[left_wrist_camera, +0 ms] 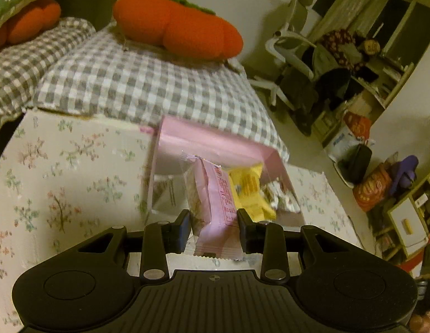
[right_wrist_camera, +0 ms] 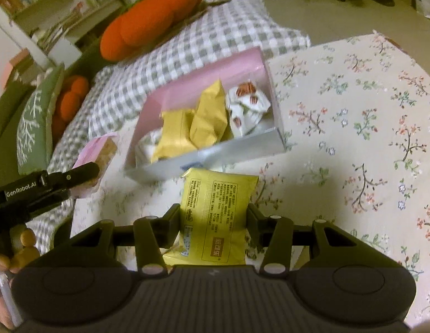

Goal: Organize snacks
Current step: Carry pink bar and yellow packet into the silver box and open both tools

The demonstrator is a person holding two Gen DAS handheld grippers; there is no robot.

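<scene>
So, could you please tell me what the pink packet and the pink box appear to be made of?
The pink packet, held in the left gripper, looks like thin glossy plastic film: crimped zigzag end, clear sealed edges. The pink box looks like matte card with straight flat walls, probably cardboard; its silvery front wall may be a coated finish.

Pink snack pack is up off the desk, pinched in the left claw. Yellow pack, print side up, sits in the right claw. Pink box lies open, holding 2 yellow packs and white wrapped sweets.
</scene>
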